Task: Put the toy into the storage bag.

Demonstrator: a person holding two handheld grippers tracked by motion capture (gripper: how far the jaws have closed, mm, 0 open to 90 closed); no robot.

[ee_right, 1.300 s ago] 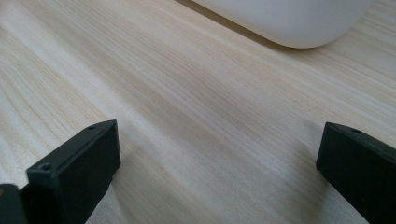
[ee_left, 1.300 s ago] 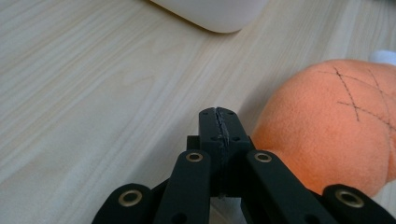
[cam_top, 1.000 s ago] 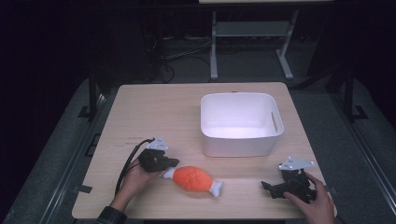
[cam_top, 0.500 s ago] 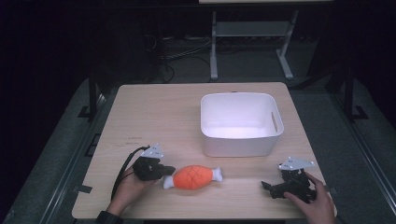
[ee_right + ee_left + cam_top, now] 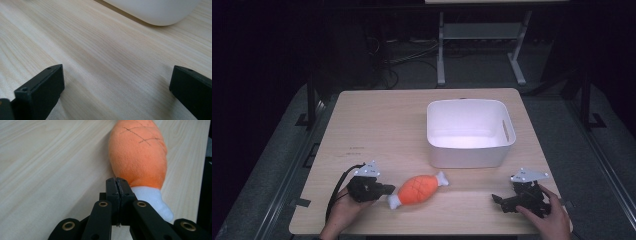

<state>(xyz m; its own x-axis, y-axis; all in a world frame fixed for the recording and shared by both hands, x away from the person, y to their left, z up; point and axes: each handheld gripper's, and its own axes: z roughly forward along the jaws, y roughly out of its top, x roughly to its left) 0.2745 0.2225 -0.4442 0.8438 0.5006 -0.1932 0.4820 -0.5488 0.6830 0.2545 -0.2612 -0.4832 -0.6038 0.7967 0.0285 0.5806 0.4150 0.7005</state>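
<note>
A plush drumstick toy, orange with white bone ends, lies on the wooden table near its front edge, slanted so that one white end points up toward the white plastic bin and the other down toward the left gripper. The toy sits in front of the bin and apart from it.

In the left gripper view the two black jaws are pressed together with nothing between them, their tips at the edge of the toy, where the orange body meets the white end. The white end lies just to the right of the closed jaws, beside them rather than in them. Whether the tips actually touch the plush cannot be told. In the high view the left gripper lies low on the table in the person's left hand.

The right gripper rests near the table's front right corner in the right hand, well apart from the toy. Its jaws stand wide apart over bare wood, with the bin's rounded lower wall ahead of them.
</note>
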